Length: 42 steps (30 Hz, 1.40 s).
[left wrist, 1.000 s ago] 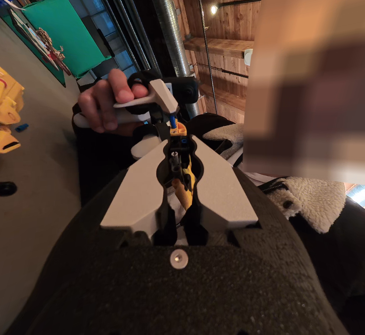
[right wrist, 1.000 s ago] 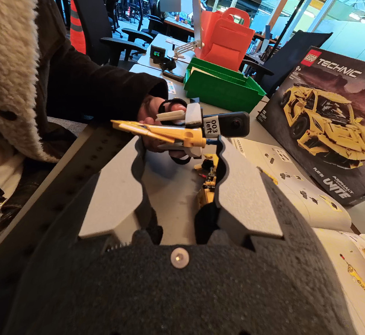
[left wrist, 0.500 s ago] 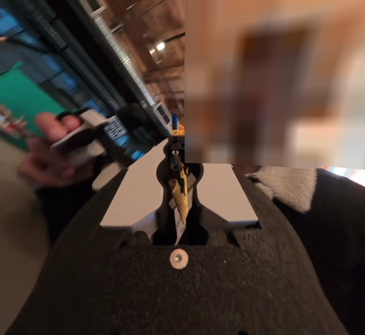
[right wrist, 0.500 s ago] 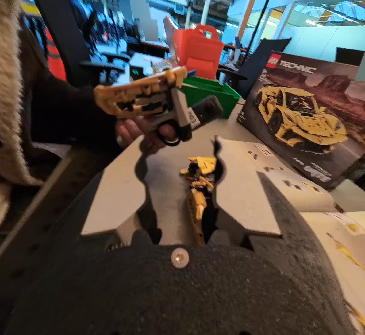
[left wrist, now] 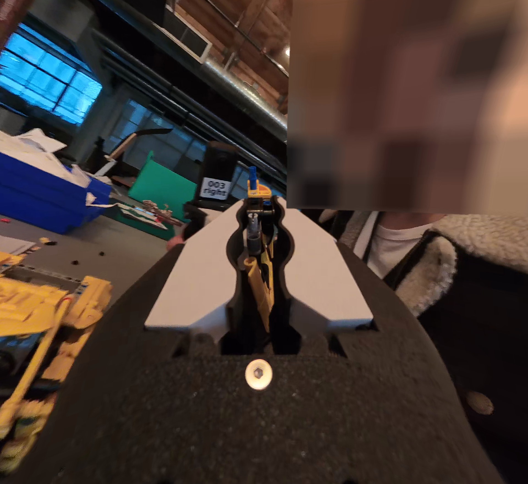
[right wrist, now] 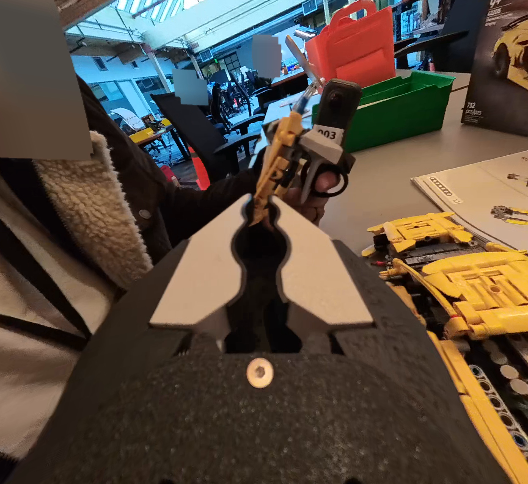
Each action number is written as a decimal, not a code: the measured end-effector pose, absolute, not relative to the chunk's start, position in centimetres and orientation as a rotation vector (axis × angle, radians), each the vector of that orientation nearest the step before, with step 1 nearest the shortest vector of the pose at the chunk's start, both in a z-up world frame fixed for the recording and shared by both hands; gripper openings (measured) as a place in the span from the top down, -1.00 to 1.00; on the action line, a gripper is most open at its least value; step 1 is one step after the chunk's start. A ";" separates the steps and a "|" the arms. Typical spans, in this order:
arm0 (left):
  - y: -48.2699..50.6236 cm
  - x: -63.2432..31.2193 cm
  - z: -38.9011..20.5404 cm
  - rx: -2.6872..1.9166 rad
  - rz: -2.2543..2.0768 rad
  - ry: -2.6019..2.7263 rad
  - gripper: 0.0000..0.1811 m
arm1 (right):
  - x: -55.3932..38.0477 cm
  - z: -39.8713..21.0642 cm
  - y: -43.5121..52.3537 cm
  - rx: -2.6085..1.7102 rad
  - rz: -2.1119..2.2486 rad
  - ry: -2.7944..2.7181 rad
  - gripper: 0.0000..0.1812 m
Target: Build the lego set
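My left gripper (left wrist: 258, 204) is shut on a slim yellow and black lego sub-assembly (left wrist: 261, 284) with a blue pin (left wrist: 252, 172) sticking out past the fingertips. In the right wrist view a hand holds that gripper up, and the sub-assembly (right wrist: 281, 156) stands nearly upright with the pin (right wrist: 302, 102) on top. My right gripper (right wrist: 259, 202) is shut and holds nothing. The sub-assembly's pointed lower end shows in the narrow gap at its tips, seemingly beyond them. The partly built yellow car (right wrist: 457, 284) lies on the table at the right, and it also shows in the left wrist view (left wrist: 43, 307).
An open instruction booklet (right wrist: 480, 193) and the set's box (right wrist: 503, 56) are at the far right. A green bin (right wrist: 400, 110) and a red bag (right wrist: 357, 44) stand behind. A blue bin (left wrist: 37, 190) with papers is at the left. The person's jacket is close by.
My right gripper has closed from wide open. The left gripper has turned the sub-assembly from lying flat to nearly upright, and both views have swung round.
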State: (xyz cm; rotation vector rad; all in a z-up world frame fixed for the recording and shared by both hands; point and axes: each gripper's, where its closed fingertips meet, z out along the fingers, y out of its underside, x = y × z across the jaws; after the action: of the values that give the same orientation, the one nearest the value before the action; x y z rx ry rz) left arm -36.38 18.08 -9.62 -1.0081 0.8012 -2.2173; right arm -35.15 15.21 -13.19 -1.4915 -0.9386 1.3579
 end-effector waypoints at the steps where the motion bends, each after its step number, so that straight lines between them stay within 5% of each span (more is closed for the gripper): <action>1: 18.4 -36.3 -9.8 -1.029 -2.184 0.797 0.83 | -35.1 -13.3 15.2 -1.495 1.336 -0.947 0.97; 7: 18.1 -36.0 -10.1 -1.051 -2.055 0.858 0.83 | -35.0 -13.3 15.2 -1.497 1.379 -0.924 0.75; 12: 18.7 -35.0 -11.0 -1.141 -1.991 0.838 0.81 | -35.0 -14.5 17.0 -1.577 1.190 -0.899 0.87; 16: 23.1 -34.9 -13.7 -1.411 -1.626 0.646 0.46 | -32.8 -15.7 20.6 -1.631 0.533 -0.883 0.90; 21: 22.2 -34.1 -13.9 -1.458 -1.393 0.512 0.46 | -31.7 -15.1 21.4 -1.357 -0.400 -1.024 0.89; 24: 21.5 -33.0 -14.8 -1.542 -1.382 0.472 0.45 | -31.8 -15.0 21.0 -1.248 -0.581 -1.056 0.90; 35: 21.8 -33.8 -15.0 -1.542 -1.709 0.308 0.71 | -33.7 -17.0 20.4 -1.231 -0.520 -1.112 0.84; 42: 19.6 -34.4 -14.8 -1.564 -1.930 0.681 0.72 | -34.9 -12.4 16.2 -1.295 0.585 -1.058 0.61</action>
State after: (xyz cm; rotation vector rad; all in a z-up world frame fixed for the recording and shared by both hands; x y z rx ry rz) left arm -34.43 19.60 -14.76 -1.5640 0.6812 -1.9298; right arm -34.93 16.20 -12.39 -1.2947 -1.0584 0.5853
